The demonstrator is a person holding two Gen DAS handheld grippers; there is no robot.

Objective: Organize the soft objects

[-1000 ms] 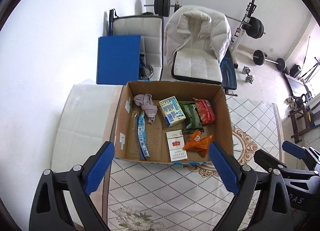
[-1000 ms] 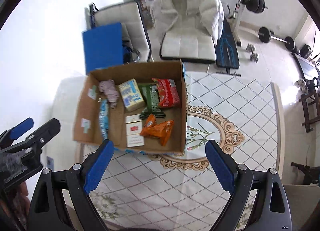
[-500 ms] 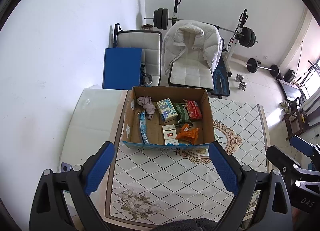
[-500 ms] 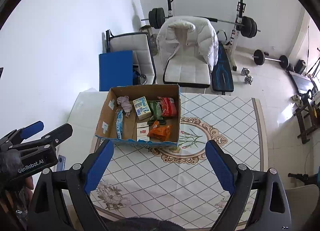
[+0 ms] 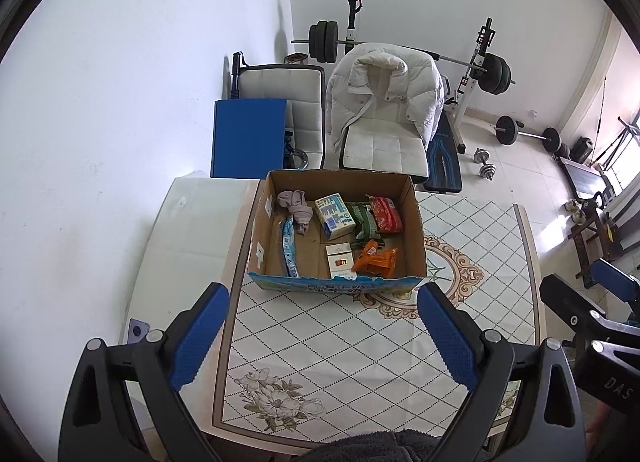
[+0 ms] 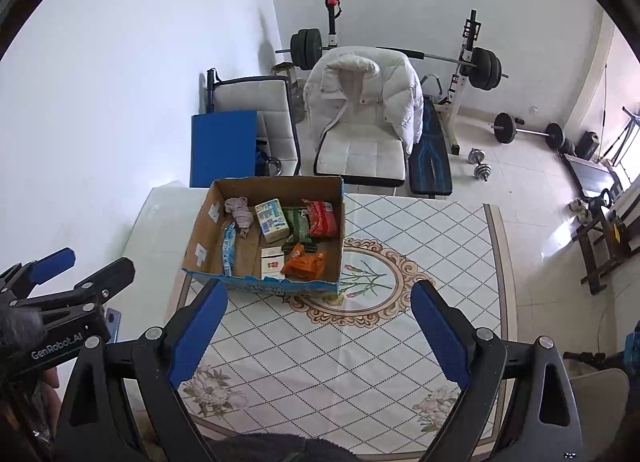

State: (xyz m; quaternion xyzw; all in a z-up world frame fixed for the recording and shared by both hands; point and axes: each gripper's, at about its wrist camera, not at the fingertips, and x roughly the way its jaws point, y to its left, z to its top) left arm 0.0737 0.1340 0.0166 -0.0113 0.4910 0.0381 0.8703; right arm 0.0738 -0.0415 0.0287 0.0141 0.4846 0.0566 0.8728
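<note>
Both grippers held high and well back from the table (image 5: 480, 246), nothing in either: left gripper (image 5: 322, 336) spread wide with only tablecloth showing between its blue pads, right gripper (image 6: 320, 332) the same. The cardboard box (image 5: 416, 238) sits at the far left part of the table, near edge facing the holder; inside lie a crumpled grey cloth (image 5: 297, 207) in the back left corner, a long blue packet (image 5: 289, 248) along the left wall, a white-and-blue carton (image 5: 334, 215) mid-back, a green packet (image 5: 362, 218) and a red packet (image 5: 385, 214) beside it, a white-and-red pack (image 5: 341, 261) at the front, an orange packet (image 5: 376, 260) just right of that. Looks like the reach-in has not begun. To do it well, I'd judge: come down over the box from above rather than across the front wall, pick the cloth or a limp packet first, pinch at the bulk of it so it does not slip, keep the other gripper clear of the rim, and lift straight so neighbours are not dragged
</note>
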